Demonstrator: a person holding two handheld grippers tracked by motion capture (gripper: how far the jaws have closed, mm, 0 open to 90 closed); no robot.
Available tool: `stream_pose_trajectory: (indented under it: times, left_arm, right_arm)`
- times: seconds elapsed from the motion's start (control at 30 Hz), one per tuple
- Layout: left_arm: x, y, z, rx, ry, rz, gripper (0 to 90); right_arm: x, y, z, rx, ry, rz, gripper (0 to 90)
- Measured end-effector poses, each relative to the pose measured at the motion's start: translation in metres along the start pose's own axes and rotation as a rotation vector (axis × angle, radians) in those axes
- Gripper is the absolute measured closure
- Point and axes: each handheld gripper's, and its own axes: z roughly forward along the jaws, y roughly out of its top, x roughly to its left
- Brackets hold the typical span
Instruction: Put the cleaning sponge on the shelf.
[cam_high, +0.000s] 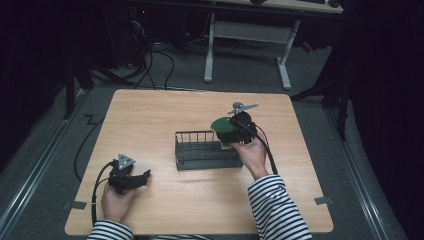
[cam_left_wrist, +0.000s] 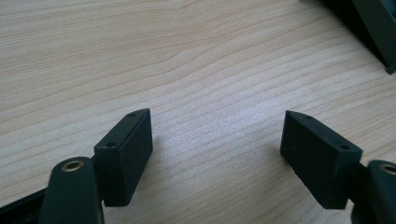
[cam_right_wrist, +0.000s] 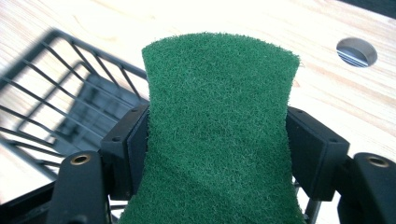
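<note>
Although I look for a brand, a label or any printed word, nothing readable appears on the things here. The right gripper holds a green scouring sponge, and its two jaws press on the sponge's sides, so the sponge looks pinched to a waist between them. In the high view the sponge hangs at the right end of the black wire rack, just above its rim; a yellow underside shows a little under the green. The rack is the only container on the wooden table. It stands near the middle of the table, and I see nothing lying inside it, though the right gripper view shows its wires blurred. A round cable hole sits in the table surface beyond the sponge. The left gripper rests low on the table at the near left corner, well apart from the rack. Its jaws stand wide apart, with only bare wood between them. The person wears sleeves with black and white stripes.
</note>
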Motion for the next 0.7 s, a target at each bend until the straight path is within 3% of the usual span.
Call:
stream_pose_trajectory:
  times: [0.17,0.47,0.7]
  left_arm:
    - [0.0,0.0,0.0,0.001,0.002,0.003,25.7]
    - [0.0,0.0,0.0,0.001,0.005,-0.001,25.7]
    - [0.0,0.0,0.0,0.004,0.01,0.001,25.7]
  right_arm:
    - [0.005,-0.001,0.007,0.025,-0.019,-0.002,29.6]
    - [0.017,-0.002,0.012,0.06,-0.111,-0.078,29.7]
    - [0.017,-0.007,0.013,0.058,-0.118,-0.071,30.1]
